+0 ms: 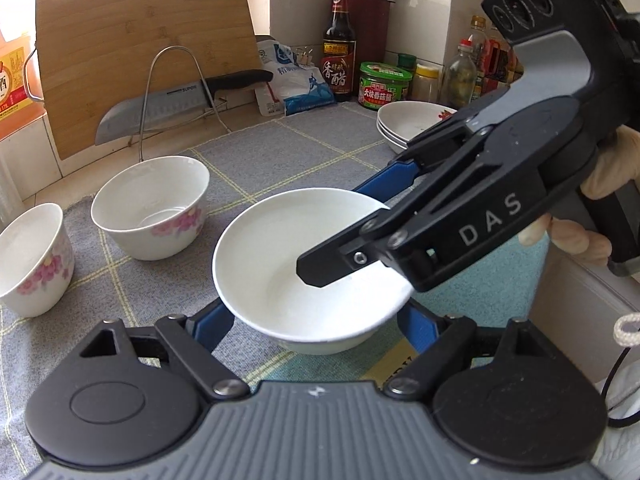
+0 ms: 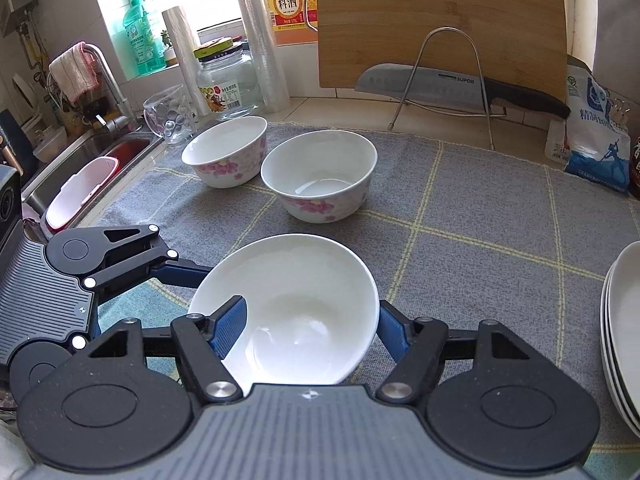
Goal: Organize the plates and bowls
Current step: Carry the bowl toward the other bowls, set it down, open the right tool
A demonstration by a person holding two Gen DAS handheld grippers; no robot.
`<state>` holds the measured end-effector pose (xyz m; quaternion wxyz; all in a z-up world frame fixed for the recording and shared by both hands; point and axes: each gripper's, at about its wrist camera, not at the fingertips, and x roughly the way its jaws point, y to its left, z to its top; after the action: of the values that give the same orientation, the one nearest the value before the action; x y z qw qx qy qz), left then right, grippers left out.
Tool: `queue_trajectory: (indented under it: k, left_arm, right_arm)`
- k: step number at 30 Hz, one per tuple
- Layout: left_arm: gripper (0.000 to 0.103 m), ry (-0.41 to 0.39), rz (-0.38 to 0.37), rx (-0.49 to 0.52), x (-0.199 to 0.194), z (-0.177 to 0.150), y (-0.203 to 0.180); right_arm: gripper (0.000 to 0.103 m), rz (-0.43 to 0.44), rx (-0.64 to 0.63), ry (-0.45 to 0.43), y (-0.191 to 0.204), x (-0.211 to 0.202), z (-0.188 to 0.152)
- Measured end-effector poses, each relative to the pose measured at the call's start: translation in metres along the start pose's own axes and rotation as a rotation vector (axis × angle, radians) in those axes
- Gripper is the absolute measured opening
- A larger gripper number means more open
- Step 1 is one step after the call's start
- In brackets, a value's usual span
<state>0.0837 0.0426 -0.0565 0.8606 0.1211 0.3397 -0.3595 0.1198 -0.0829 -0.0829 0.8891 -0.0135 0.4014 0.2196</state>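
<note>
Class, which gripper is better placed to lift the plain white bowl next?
Probably right: the right gripper straddles the plain white bowl at its rim, one finger inside; the left gripper is open around it.

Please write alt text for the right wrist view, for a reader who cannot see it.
The right tool holds a plain white bowl by its rim, one finger inside and one outside. Behind it, two flowered bowls stand on a grey checked mat; stacked white plates sit at the right.

Steel-bladed, black-handled kitchen knife point(image 2: 452, 84): blade marked "SUPOR". Black two-finger right tool point(image 1: 340, 236): housing lettered "DAS". Orange plastic jug point(image 2: 289, 0): label "料酒". Dark glass bottle point(image 1: 339, 46): label "香醋". Clear glass jar point(image 2: 227, 88): "950".
</note>
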Motion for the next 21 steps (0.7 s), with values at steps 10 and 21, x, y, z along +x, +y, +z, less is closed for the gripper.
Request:
queue_trajectory:
  k: [10,21]
  left_arm:
    - [0.088,0.019,-0.019,0.004,0.011,0.001,-0.001]
    - [0.090,0.023,-0.037,0.006,0.013,0.001,0.000]
  right_arm:
    - [0.075,-0.004,0.018,0.009,-0.009,0.000,-0.004]
    - [0.087,0.005,0.033,0.001,-0.012,0.002,-0.006]
